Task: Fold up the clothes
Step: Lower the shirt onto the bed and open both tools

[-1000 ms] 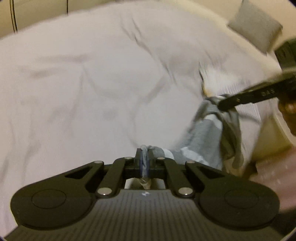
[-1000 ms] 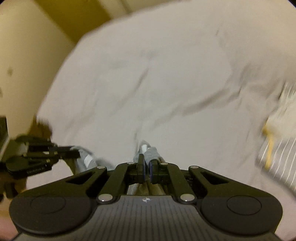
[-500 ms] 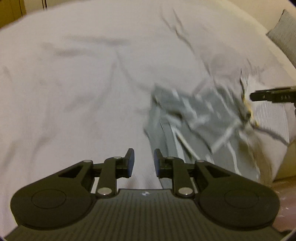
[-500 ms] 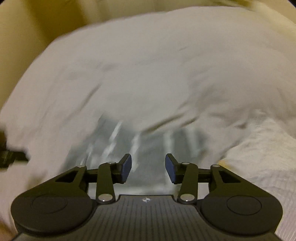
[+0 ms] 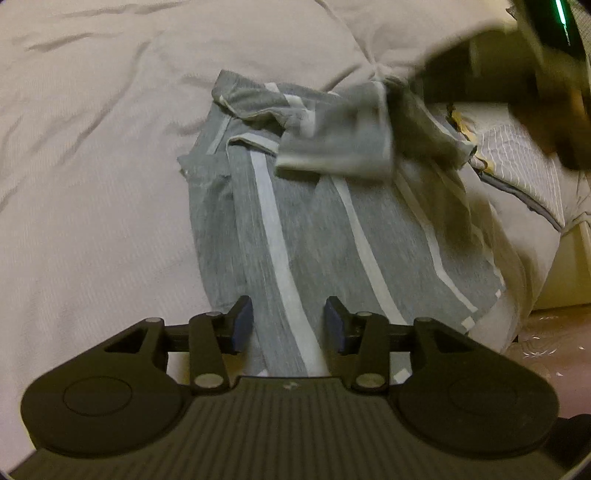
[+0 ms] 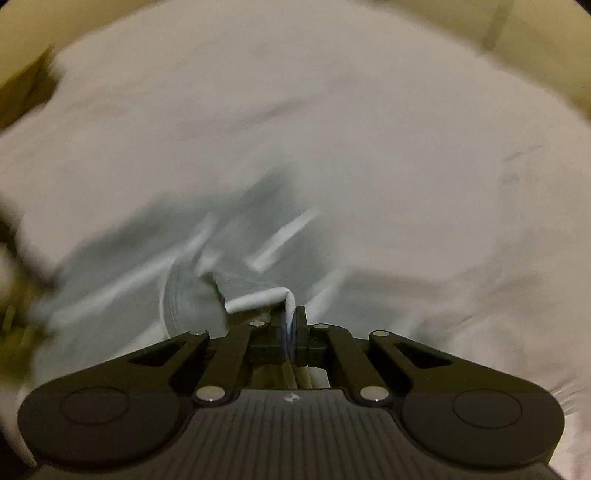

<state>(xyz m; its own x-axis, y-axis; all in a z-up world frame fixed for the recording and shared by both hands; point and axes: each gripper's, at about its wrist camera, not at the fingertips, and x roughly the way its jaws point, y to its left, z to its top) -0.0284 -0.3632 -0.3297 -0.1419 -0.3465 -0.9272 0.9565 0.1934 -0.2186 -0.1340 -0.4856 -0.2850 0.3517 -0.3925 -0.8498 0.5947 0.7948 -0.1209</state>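
Note:
A grey garment with white stripes lies spread on the white bedcover, its far end crumpled. My left gripper hovers open just over the garment's near edge, with cloth showing between its fingers but not pinched. In the left wrist view my right gripper is a dark blur at the upper right, lifting a fold of the garment. Seen from the right wrist, that gripper is shut on a white-edged corner of the grey garment, and the rest of the cloth below is motion-blurred.
A white striped garment with yellow trim lies at the right of the bed. The bed's right edge drops to a pale floor. A hand holds the right tool. Beige wall shows behind the bed.
Both grippers let the garment go and it dropped flat on the bed. My right gripper has since shut on a corner at the far end and is lifting it. The left stays open.

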